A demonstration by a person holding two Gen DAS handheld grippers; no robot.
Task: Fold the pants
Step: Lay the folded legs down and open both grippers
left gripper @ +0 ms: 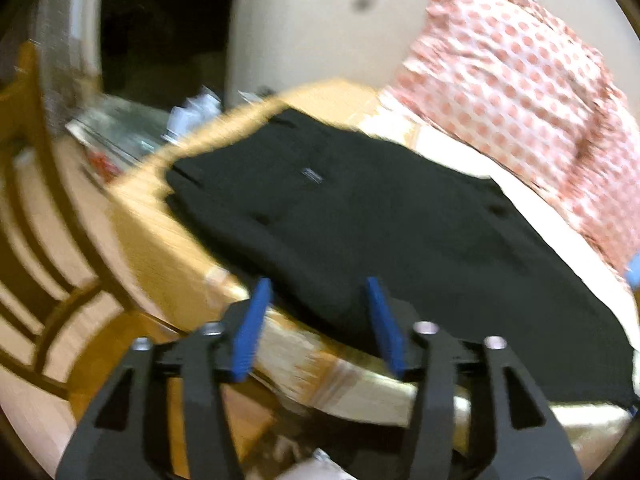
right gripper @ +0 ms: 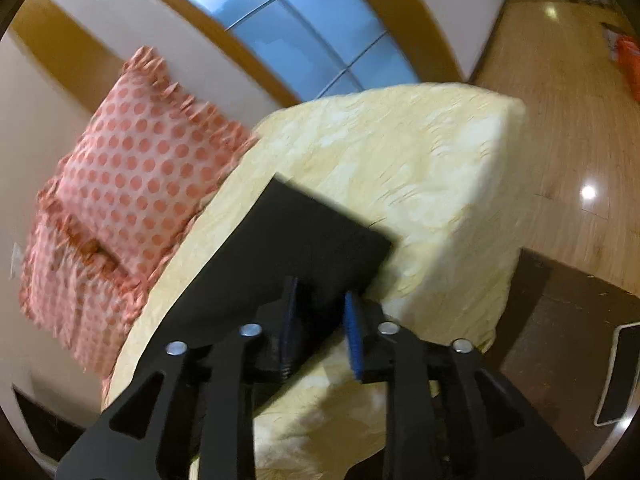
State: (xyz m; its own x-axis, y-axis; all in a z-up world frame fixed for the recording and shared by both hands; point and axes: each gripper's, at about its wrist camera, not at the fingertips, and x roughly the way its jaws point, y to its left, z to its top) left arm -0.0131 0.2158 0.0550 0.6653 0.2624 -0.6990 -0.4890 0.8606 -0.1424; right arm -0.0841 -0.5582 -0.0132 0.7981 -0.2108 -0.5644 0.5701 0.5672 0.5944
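A: Black pants (left gripper: 360, 216), matte and smooth, lie spread on the yellow quilted bed (right gripper: 420, 168), a small woven label (left gripper: 312, 176) facing up.

B: Their long axis?

A: In the left wrist view it runs from the far left corner of the bed toward the lower right. The left claw (left gripper: 318, 320) hangs wide apart just above the near edge, gripping nothing.

B: And the right claw (right gripper: 320, 312)?

A: Narrowed on a fold of the pants (right gripper: 304, 248), whose square-cut hem points away (blur softens the edges). Only this view shows the window (right gripper: 288, 20); both show the ruffled, orange-dotted pillow (right gripper: 140, 172).
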